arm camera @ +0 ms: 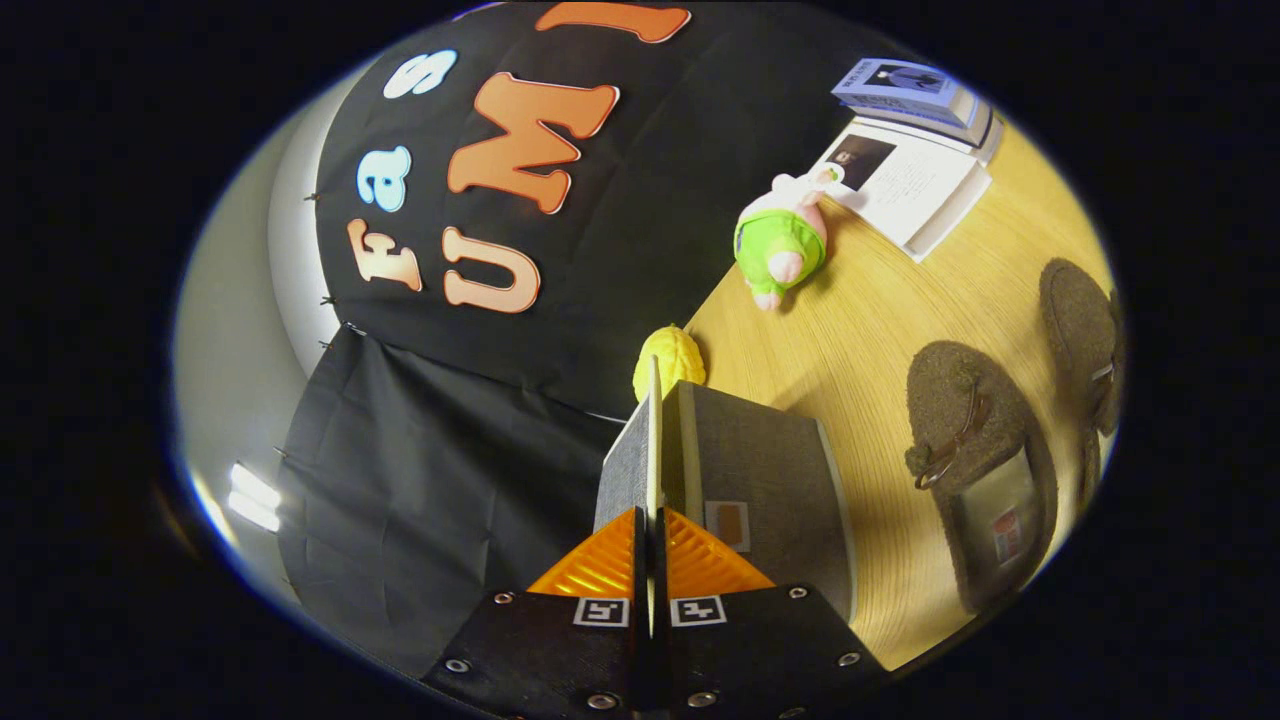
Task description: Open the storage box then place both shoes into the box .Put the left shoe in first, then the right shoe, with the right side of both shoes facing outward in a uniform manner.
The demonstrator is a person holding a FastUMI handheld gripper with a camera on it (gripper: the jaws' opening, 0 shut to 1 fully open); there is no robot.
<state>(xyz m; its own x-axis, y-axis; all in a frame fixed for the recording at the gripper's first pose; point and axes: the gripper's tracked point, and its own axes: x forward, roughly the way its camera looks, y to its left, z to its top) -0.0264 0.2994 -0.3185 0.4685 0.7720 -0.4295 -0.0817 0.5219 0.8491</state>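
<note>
Tongs (651, 560): closed, box lid (654, 440) being pinched edge-on.
Shoes (975, 460): being left waiting, right of box (770, 470).
Risk: thin lid slipping free.

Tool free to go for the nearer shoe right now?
Probably not yet. The tool is shut on the box lid, a thin panel pinched between its fingers. The nearer shoe lies in the open on the table, beside the box.
</note>
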